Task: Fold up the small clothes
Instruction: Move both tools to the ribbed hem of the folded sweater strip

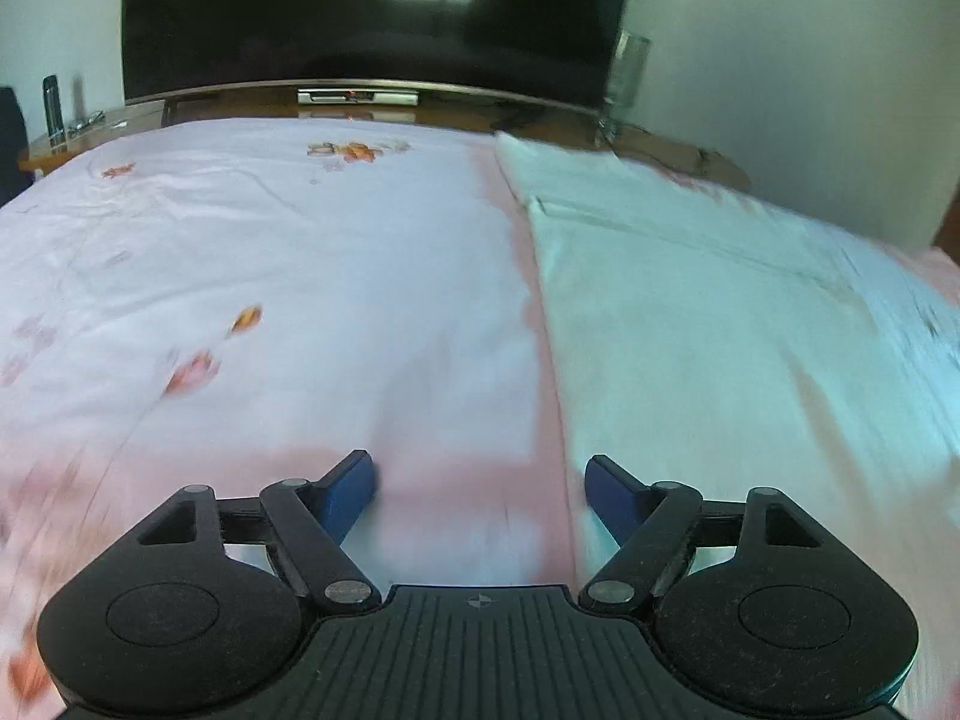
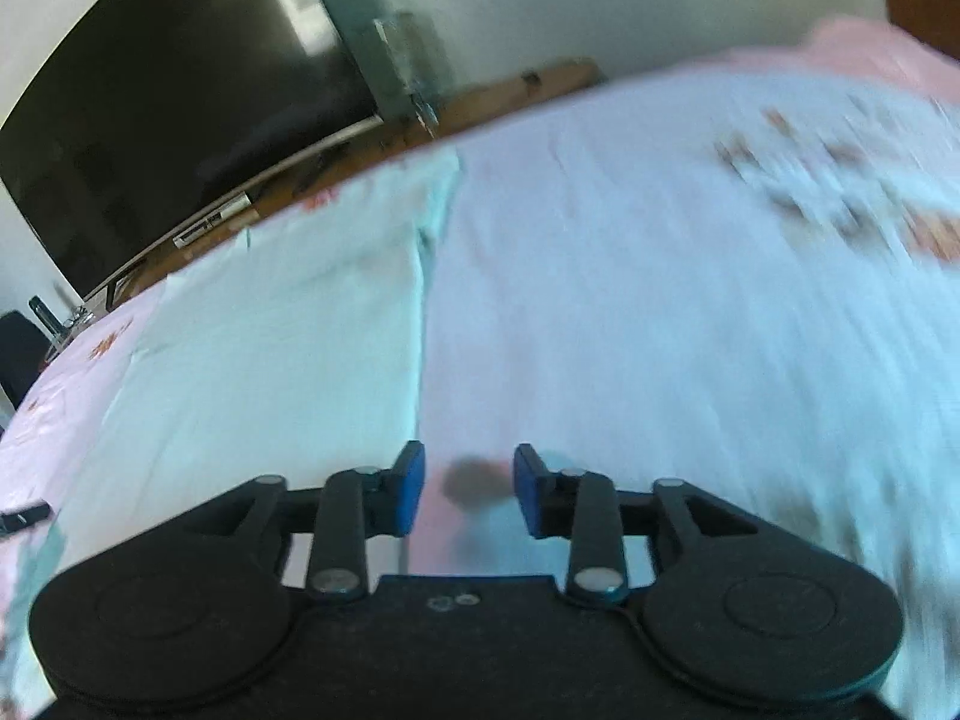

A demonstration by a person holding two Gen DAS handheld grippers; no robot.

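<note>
A pale mint garment (image 1: 690, 330) lies flat on the bed, on the right half of the left wrist view, with its left edge running down toward the gripper. My left gripper (image 1: 480, 480) is open just above the pink-and-white floral sheet (image 1: 270, 240); only the sheet and the garment's edge lie beneath its blue pads. In the right wrist view the same garment (image 2: 270, 330) fills the left side. My right gripper (image 2: 468, 480) is open at the garment's right edge, holding nothing. Both views are motion-blurred.
A large dark television (image 1: 372, 12) stands on a wooden cabinet (image 1: 78, 138) beyond the bed's far edge. A clear glass vessel (image 1: 630, 66) stands beside the screen. A small black object (image 2: 24, 516) lies on the sheet at the left.
</note>
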